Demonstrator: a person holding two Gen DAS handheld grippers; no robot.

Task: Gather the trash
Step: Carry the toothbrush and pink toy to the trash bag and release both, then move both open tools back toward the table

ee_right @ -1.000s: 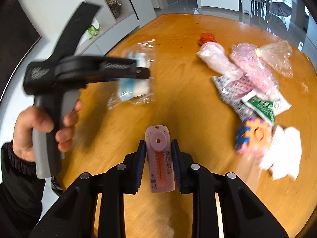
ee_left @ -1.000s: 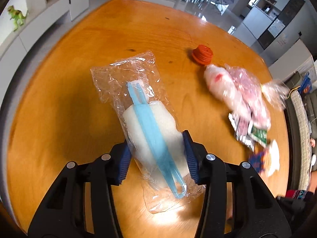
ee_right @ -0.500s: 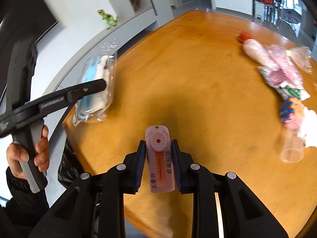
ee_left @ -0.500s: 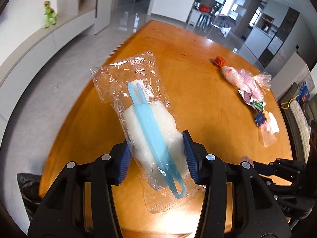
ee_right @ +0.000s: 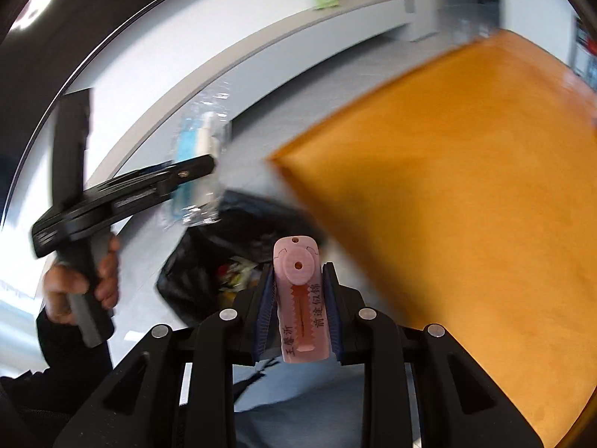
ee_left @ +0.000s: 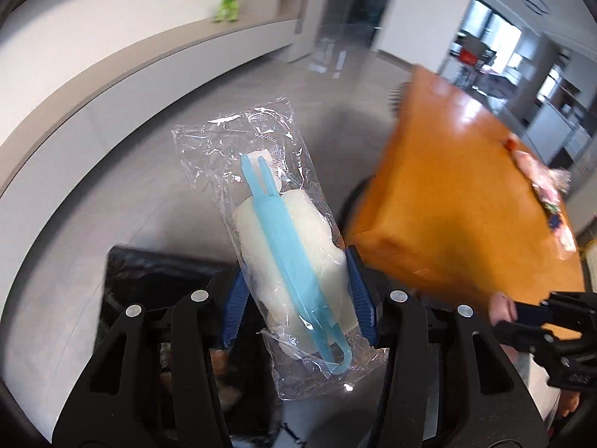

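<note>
My left gripper (ee_left: 296, 295) is shut on a clear plastic packet (ee_left: 283, 231) holding a white pad and blue tweezers. It hangs above a black trash bag (ee_left: 149, 280) on the floor. My right gripper (ee_right: 296, 310) is shut on a pink plastic tag (ee_right: 300, 298) with red characters, near the table corner. The same trash bag (ee_right: 209, 261), with trash inside, lies below and ahead of it. The left gripper and its packet (ee_right: 197, 171) show at the left of the right wrist view.
The orange wooden table (ee_left: 466, 201) is to the right, with several wrappers (ee_left: 544, 186) at its far side. Grey floor and a white ledge with a green toy dinosaur (ee_left: 227, 3) lie behind. The table (ee_right: 466, 186) fills the right.
Both grippers have swung left off the table, still holding their items, and are now over the black trash bag beside the table corner.
</note>
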